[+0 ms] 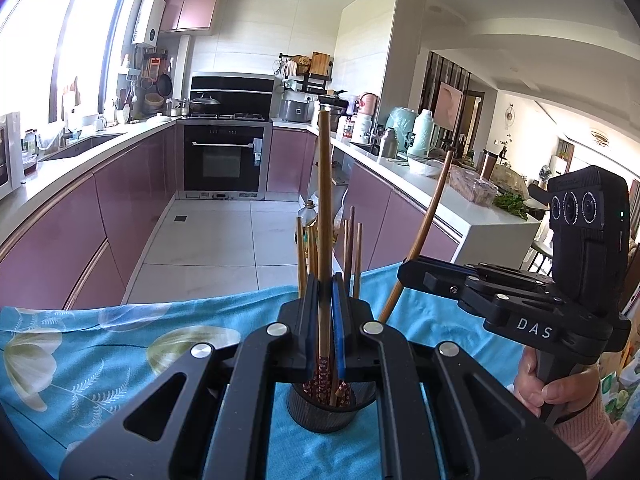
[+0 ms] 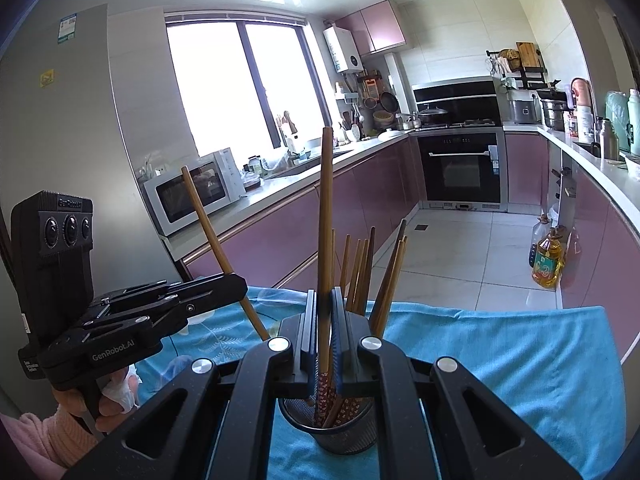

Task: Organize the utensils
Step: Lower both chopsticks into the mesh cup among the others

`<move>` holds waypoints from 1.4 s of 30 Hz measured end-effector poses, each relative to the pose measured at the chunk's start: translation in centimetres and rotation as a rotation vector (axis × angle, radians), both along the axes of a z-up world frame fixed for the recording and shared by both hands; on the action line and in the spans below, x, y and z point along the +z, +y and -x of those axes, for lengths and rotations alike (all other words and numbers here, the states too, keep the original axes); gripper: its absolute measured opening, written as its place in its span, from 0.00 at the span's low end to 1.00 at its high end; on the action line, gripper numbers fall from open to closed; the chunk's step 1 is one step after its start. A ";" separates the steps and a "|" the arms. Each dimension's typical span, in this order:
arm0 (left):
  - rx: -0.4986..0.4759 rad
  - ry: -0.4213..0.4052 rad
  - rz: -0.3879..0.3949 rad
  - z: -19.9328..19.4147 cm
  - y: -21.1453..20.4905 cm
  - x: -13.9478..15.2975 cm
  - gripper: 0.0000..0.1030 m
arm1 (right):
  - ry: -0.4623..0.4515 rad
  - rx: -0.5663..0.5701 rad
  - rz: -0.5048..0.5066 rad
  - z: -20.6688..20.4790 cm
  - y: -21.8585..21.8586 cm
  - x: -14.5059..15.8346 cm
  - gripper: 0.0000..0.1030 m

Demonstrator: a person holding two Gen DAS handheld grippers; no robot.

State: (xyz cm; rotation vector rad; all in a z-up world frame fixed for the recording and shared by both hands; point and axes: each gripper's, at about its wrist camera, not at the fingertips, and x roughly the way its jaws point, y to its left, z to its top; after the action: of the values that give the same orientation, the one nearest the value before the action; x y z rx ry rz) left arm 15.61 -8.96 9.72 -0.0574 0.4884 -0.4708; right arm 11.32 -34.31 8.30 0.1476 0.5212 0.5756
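A black mesh cup (image 1: 320, 416) (image 2: 334, 432) stands on the blue cloth and holds several wooden chopsticks (image 1: 352, 248) (image 2: 360, 268). In the left wrist view my left gripper (image 1: 325, 284) is shut on a long upright chopstick (image 1: 325, 200) directly over the cup, its red patterned end down at the cup's mouth. My right gripper (image 1: 404, 270) comes in from the right, shut on a slanted chopstick (image 1: 430, 208). In the right wrist view my right gripper (image 2: 324, 294) grips its chopstick (image 2: 326, 200) above the cup. The left gripper (image 2: 242, 280) holds its chopstick (image 2: 208, 220) at the left.
A blue floral tablecloth (image 1: 100, 360) (image 2: 500, 352) covers the table, whose far edge drops to the tiled kitchen floor. Pink cabinets line both sides, with an oven (image 1: 224, 160) at the back. A microwave (image 2: 192, 196) sits on the counter. Oil bottles (image 2: 546, 260) stand on the floor.
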 end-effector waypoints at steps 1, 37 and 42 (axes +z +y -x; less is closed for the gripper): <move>-0.001 0.002 -0.001 -0.1 0.0 0.0 0.07 | 0.002 0.001 0.000 0.0 0.0 -0.1 0.05; -0.009 0.062 -0.059 -0.9 0.1 -2.6 0.07 | 0.058 0.009 -0.003 -0.8 0.2 -2.5 0.05; -0.015 0.067 -0.064 -0.7 0.0 -2.7 0.07 | 0.063 0.012 -0.004 -0.7 0.2 -2.6 0.05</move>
State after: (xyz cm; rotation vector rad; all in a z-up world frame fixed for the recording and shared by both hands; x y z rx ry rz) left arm 16.32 -8.93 7.03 -0.0079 0.5700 -0.4684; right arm 12.05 -34.11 5.72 0.1666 0.5822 0.5849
